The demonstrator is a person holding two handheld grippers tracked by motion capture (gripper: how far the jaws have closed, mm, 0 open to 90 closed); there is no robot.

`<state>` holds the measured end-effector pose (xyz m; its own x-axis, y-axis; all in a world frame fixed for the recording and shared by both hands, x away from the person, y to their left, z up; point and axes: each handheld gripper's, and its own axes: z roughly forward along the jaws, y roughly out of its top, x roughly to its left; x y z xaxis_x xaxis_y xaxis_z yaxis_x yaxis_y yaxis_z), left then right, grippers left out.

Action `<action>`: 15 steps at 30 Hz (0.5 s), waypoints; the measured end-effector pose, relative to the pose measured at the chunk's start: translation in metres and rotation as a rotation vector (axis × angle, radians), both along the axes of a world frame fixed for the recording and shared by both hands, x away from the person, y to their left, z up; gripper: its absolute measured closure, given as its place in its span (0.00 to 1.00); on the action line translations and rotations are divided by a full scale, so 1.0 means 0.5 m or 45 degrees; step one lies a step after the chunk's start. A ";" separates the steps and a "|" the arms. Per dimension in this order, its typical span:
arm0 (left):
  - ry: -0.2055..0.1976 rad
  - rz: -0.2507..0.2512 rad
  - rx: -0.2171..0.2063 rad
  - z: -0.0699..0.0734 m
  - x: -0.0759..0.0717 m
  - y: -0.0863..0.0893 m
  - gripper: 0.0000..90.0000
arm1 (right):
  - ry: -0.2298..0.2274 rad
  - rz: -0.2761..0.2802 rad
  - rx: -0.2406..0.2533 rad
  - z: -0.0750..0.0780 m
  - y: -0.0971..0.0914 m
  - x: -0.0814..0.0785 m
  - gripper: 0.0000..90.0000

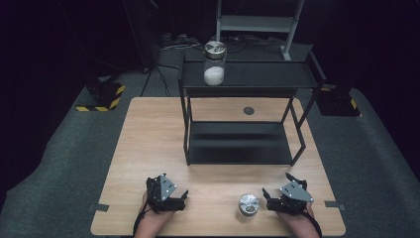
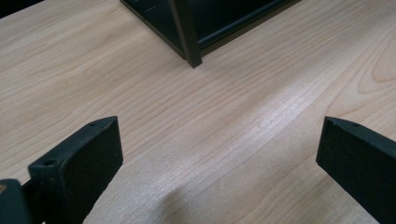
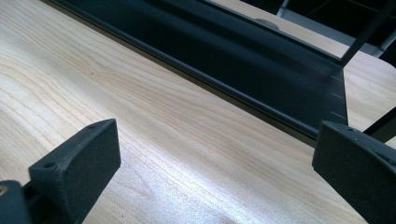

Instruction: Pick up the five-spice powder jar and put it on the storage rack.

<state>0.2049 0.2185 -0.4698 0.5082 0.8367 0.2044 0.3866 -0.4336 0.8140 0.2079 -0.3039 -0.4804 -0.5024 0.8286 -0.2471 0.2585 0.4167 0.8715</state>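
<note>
A black two-tier metal shelf (image 1: 247, 75) stands on the far half of the wooden table (image 1: 148, 139). On the left of its top tier is a tall glass jar (image 1: 214, 63) with a metal lid, part full of something white. A small jar with a silver lid (image 1: 247, 205) sits near the table's front edge. My left gripper (image 1: 174, 187) rests open left of this small jar, and my right gripper (image 1: 277, 184) rests open just right of it. In the left gripper view the gripper (image 2: 219, 154) holds nothing over bare wood; likewise the gripper (image 3: 217, 154) in the right gripper view.
The shelf's front corner leg (image 2: 187, 32) stands ahead of the left gripper. The lower tier (image 3: 233, 51) lies ahead of the right gripper. A round grey grommet (image 1: 248, 110) is set in the table behind the shelf. Dark carpet, cables and stand bases surround the table.
</note>
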 end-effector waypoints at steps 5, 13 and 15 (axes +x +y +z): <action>0.004 -0.011 0.024 0.002 0.002 -0.004 0.01 | -0.015 0.000 0.001 -0.003 -0.001 -0.004 0.00; -0.005 -0.021 0.037 0.001 -0.001 -0.008 0.01 | -0.024 0.011 0.001 -0.004 -0.004 -0.006 0.00; -0.001 -0.022 0.033 0.001 0.000 -0.008 0.01 | -0.025 0.008 0.005 -0.004 -0.006 -0.007 0.00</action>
